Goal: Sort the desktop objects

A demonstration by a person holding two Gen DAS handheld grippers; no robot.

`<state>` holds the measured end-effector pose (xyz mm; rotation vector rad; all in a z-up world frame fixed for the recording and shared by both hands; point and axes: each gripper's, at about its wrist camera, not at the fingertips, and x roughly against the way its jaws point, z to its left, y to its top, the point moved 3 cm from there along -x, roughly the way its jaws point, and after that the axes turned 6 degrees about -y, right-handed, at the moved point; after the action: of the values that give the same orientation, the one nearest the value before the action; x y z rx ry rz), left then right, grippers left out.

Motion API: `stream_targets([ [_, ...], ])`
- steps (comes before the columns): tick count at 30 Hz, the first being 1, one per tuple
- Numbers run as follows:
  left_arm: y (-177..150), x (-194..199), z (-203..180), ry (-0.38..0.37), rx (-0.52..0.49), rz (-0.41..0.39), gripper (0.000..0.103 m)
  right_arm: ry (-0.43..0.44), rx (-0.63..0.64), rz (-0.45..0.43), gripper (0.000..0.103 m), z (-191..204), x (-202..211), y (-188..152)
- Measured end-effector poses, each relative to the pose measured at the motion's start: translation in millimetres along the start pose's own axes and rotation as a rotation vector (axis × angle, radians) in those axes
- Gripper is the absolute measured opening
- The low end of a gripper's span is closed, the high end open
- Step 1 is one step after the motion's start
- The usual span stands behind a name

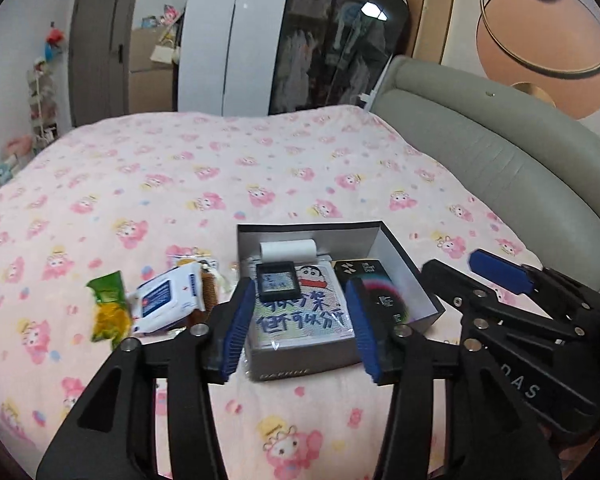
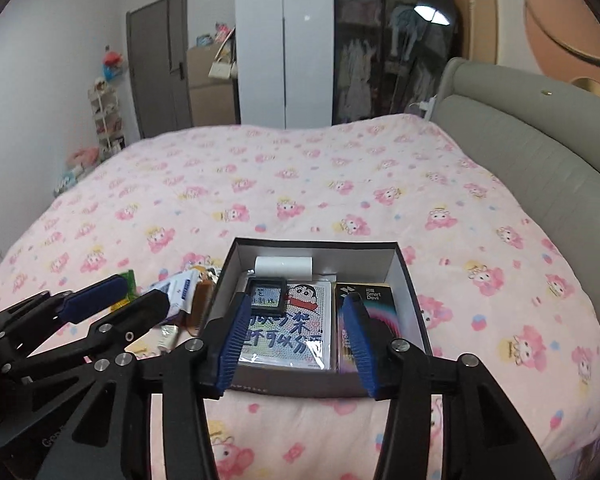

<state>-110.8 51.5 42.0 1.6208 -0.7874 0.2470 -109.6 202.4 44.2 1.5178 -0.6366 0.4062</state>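
Bed cover (image 2: 339,184): soft printed cloth. Box (image 2: 409,304): matt grey card. Cartoon packet (image 2: 296,332): glossy plastic film. Headboard (image 2: 539,148): smooth padded leather-look.

"Smart Devil" on black package (image 2: 373,300)

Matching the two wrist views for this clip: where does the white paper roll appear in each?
Left wrist: white paper roll just above centre, at the open box's far wall.
Right wrist: the roll near centre, same far end of the box.
Shared landmark: the small black screen device just in front of it.
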Motion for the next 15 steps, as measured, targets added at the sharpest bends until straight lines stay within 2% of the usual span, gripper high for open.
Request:
stream_targets([
  [2,-4.0,13.2,-0.4,0.022,-0.006,-0.021,0.061,-0.015,-0.029,-0.010,0.058,-2.3,11.6,-6.0],
  [5,-10.1,33.0,-1.1,0.055,-0.016,-0.051,0.073,-0.025,-0.056,-0.023,0.060,-3.9,25.6,-15.9],
  [9,-23.5,48.2,-2.9,0.103,-0.021,-0.083,0.083,-0.070,-0.058,-0.047,0.067,-3.8,39.2,-30.2],
  [15,-44.9,49.9,-3.7,0.094,-0.008,-0.070,0.093,-0.095,-0.070,-0.063,0.068,-9.1,48.2,-48.8],
])
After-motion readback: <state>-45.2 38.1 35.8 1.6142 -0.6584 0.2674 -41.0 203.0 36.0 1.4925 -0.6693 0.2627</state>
